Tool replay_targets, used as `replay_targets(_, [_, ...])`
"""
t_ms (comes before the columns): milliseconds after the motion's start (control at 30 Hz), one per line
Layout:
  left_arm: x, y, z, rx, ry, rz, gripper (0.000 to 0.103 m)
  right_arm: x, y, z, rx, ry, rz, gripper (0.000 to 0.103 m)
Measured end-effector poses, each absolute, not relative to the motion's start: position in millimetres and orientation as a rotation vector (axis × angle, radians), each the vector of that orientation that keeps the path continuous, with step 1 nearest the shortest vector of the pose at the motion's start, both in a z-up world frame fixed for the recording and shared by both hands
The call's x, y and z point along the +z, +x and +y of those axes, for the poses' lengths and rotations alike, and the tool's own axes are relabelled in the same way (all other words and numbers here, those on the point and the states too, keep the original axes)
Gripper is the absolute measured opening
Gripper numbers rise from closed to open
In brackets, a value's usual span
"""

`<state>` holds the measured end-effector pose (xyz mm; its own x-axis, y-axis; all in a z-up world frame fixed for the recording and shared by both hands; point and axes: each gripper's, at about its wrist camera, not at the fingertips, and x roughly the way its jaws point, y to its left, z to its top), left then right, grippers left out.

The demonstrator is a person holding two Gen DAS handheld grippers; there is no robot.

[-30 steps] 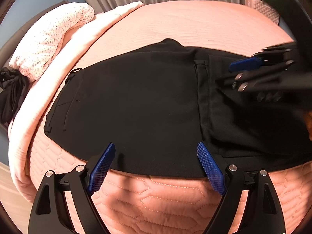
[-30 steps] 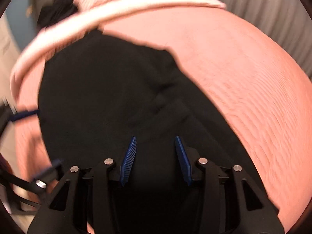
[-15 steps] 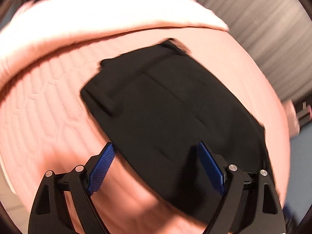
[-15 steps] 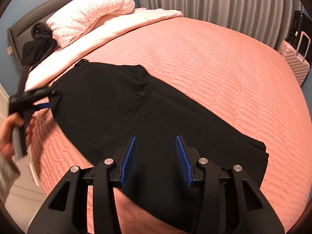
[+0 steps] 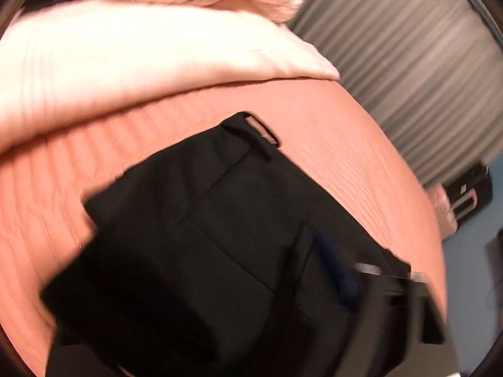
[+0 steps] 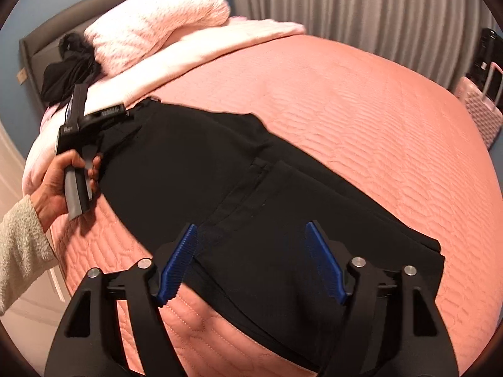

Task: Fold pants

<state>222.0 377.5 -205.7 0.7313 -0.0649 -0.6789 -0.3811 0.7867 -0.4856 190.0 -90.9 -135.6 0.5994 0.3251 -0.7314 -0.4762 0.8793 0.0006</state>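
Warm indoor light, left view motion-blurred, fisheye-bent dark edges

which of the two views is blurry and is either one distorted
Left wrist view: heavily motion-smeared, pants and blanket streaked, own claw only a smudge. Right wrist view: mostly sharp, blue pads on the right claw crisp. Both: fisheye bulge rounds the bed, dark corners.

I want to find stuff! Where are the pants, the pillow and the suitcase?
pants (image 6: 195, 169), right wrist view, on the flat black cloth
pillow (image 6: 157, 34), right wrist view, on its speckled middle
suitcase (image 6: 481, 110), right wrist view, on its pink patterned shell
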Motion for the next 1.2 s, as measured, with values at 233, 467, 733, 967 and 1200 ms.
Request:
replay_targets(233, [-113,216,275,0.035,-0.324,0.681,0.013,-127,190,-146,0.279,-0.135,0.804,0.092])
replay_targets(467, [-60,170,67,-0.378,-0.095,0.631,0.014,-110,173,-248,0.054,-0.05,0.779,0.095])
replay_targets(733, [-184,136,-103,-0.525,-0.026,0.924,0.018,-121,143,-337,-0.057,0.061,0.799,0.097])
replay_targets(967, [-173,152,-112,-0.424,-0.027,0.914,0.019,-147,137,-361,0.002,0.13,0.838,0.097])
replay_targets(1200, [-170,150,-138,-0.348,-0.002,0.92,0.019,-149,146,-361,0.009,0.119,0.833,0.097])
